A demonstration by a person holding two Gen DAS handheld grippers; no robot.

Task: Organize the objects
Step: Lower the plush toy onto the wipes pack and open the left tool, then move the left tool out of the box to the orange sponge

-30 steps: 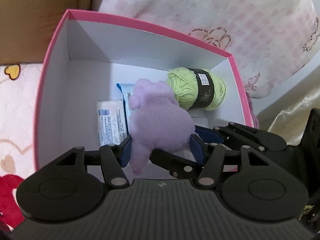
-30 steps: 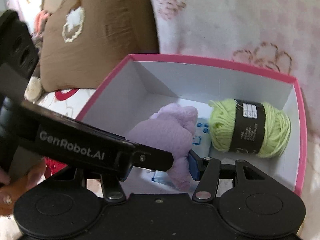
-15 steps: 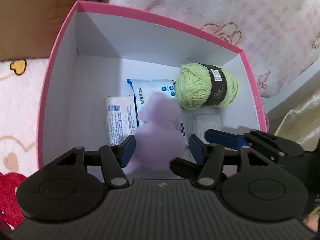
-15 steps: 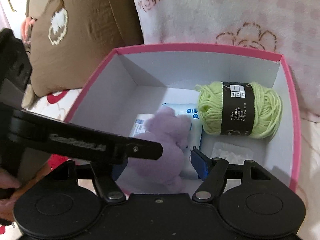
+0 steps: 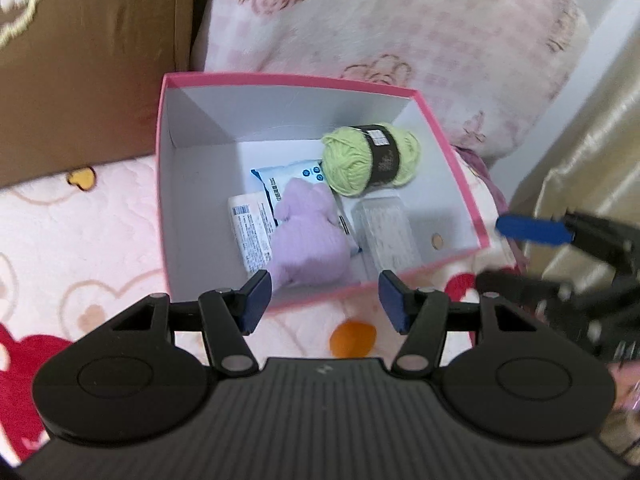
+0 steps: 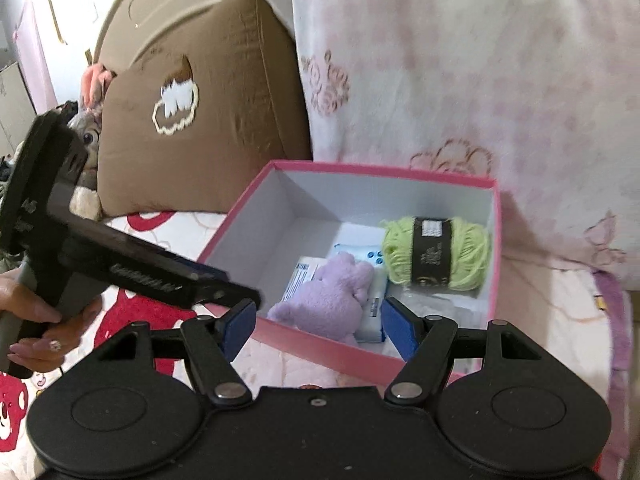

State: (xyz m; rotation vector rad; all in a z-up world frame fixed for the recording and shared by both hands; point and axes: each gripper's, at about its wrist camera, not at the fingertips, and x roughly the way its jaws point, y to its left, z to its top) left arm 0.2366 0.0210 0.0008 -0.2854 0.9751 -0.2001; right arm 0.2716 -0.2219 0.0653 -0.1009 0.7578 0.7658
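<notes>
A bed's pink heart-print cover (image 5: 80,240) lies below a brown cushion (image 6: 208,120) and a pale floral blanket (image 6: 460,72), with a gold curtain (image 5: 592,152) at the side in soft indoor light.

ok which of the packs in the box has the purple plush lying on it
The blue-and-white wipes pack, angled in the middle of the pink box. The plush lies on it; the clear pack to its right lies uncovered.

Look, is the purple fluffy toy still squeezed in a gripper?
No, the purple toy lies loose in the pink box, and the left gripper stands open above it.
</notes>
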